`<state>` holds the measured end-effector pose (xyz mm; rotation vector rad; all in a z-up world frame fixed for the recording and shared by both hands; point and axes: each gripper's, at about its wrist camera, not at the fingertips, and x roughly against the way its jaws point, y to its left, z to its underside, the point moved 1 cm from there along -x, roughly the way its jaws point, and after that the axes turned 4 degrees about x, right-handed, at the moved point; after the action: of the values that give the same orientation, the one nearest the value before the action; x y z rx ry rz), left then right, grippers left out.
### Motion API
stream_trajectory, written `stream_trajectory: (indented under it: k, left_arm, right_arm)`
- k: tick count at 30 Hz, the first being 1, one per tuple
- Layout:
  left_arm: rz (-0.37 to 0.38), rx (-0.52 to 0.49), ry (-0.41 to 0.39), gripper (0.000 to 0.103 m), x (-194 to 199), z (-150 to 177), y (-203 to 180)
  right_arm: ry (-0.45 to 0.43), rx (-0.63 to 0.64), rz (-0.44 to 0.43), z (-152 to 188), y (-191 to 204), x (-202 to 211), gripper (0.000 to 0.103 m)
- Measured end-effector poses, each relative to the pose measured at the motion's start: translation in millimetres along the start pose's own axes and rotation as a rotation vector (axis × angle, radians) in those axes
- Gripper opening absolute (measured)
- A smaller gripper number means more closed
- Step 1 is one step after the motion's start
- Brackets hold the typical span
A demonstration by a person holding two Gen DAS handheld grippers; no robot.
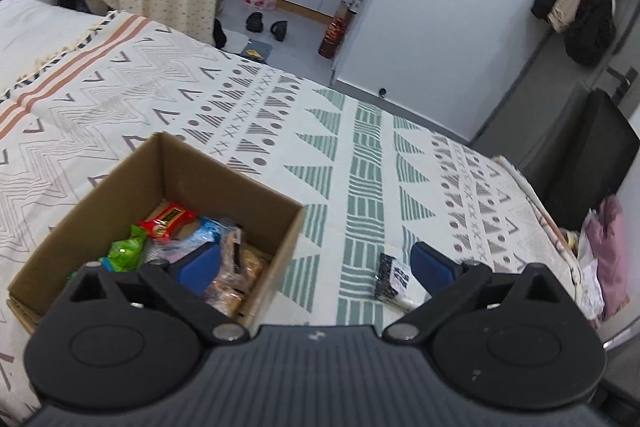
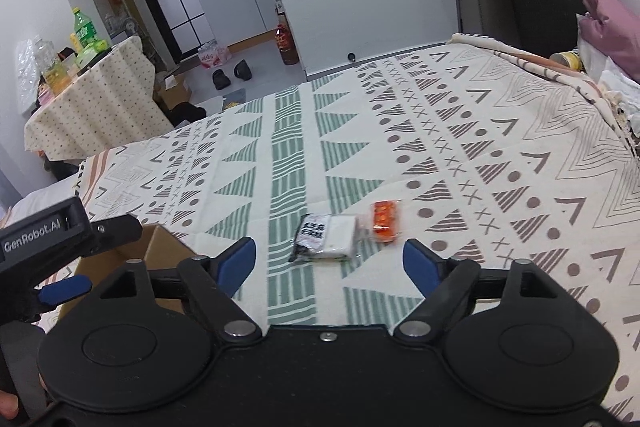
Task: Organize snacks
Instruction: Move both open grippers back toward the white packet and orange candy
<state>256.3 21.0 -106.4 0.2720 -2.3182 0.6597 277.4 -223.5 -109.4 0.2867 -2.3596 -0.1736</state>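
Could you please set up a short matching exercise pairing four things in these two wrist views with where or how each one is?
Things:
1. cardboard box
2. black and white packet
3. orange packet
4. left gripper

Descriptions:
A. open, holding nothing
B. on the blanket, right of another packet
C. holds several snacks
D. on the blanket's green stripes

Pairs: 1-C, 2-D, 3-B, 4-A

Open cardboard box (image 1: pixel 132 183) on my bed, holding red (image 1: pixel 167 220), green (image 1: pixel 126 251) and clear-wrapped snacks. Black-and-white packet (image 2: pixel 325 237) lies flat on the green stripe, orange packet (image 2: pixel 385 220) just beside it.
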Motion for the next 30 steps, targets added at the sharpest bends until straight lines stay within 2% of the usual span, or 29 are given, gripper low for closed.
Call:
stream_trajectory:
  k: [5,9,22,30]
  left_arm:
    - [0.012,-0.065,0.022,0.103,-9,4,-19]
    - [0.021,-0.114,0.009,0.103,-14,5,-38]
    - [0.049,-0.184,0.070,0.101,-66,4,-79]
    - [0.044,-0.196,0.128,0.100,-108,13,-91]
  right_arm:
    - [-0.009,-0.036,0.006,2,-21,-6,0.084]
    - [-0.001,-0.062,0.003,3,-36,-15,0.082]
    - [0.057,-0.119,-0.028,1,-70,-67,0.067]
    - [0.108,-0.131,-0.054,1,-75,-104,0.058]
